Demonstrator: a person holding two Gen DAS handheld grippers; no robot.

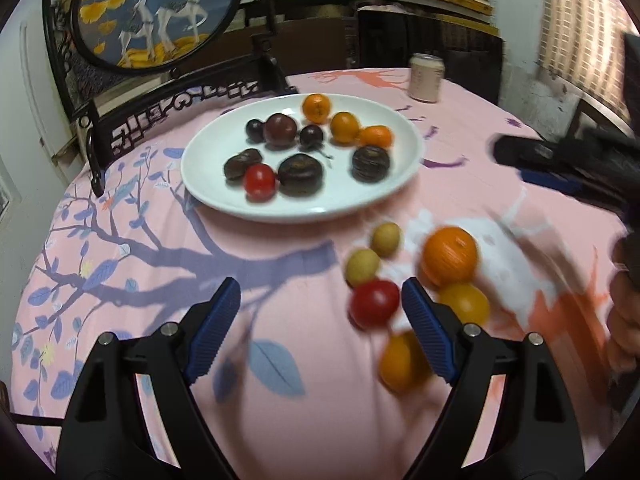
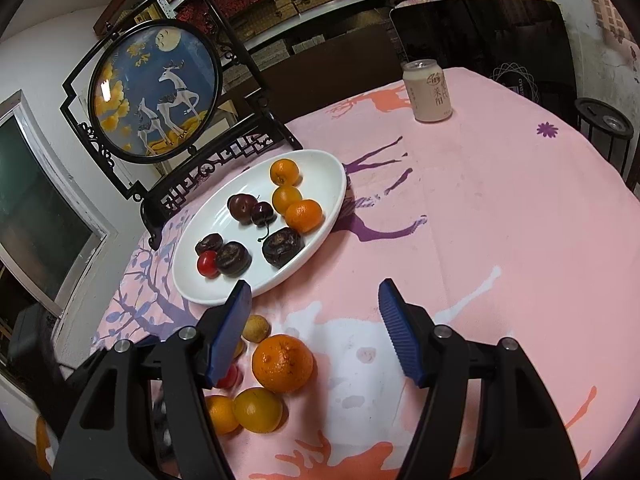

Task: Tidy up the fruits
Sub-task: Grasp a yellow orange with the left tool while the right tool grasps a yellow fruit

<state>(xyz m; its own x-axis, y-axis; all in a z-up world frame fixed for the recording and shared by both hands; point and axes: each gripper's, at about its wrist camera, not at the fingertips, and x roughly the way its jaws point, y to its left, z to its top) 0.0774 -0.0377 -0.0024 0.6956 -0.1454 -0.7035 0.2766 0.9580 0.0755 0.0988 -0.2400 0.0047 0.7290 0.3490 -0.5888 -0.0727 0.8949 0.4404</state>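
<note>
A white plate [image 1: 384, 188] [image 2: 324, 168] holds small oranges, dark cherries, dark chestnut-like fruits and a red cherry tomato [image 1: 260, 181]. Loose fruit lies on the pink cloth in front of it: a large orange [image 1: 450, 256] [image 2: 282, 363], a red tomato [image 1: 374, 304], two pale longans [image 1: 362, 267], a yellow-orange fruit [image 1: 466, 304] [image 2: 258, 409] and a small orange [image 1: 400, 362] [image 2: 221, 414]. My left gripper [image 1: 320, 324] is open and empty, the red tomato just inside its right finger. My right gripper [image 2: 314, 330] is open and empty above the large orange; it shows in the left wrist view [image 1: 560, 160].
A drink can [image 1: 426, 77] [image 2: 427, 90] stands at the table's far side. A framed round deer picture on a black stand [image 1: 156, 12] [image 2: 156, 88] stands behind the plate. A black stool [image 2: 606, 128] is beyond the right table edge.
</note>
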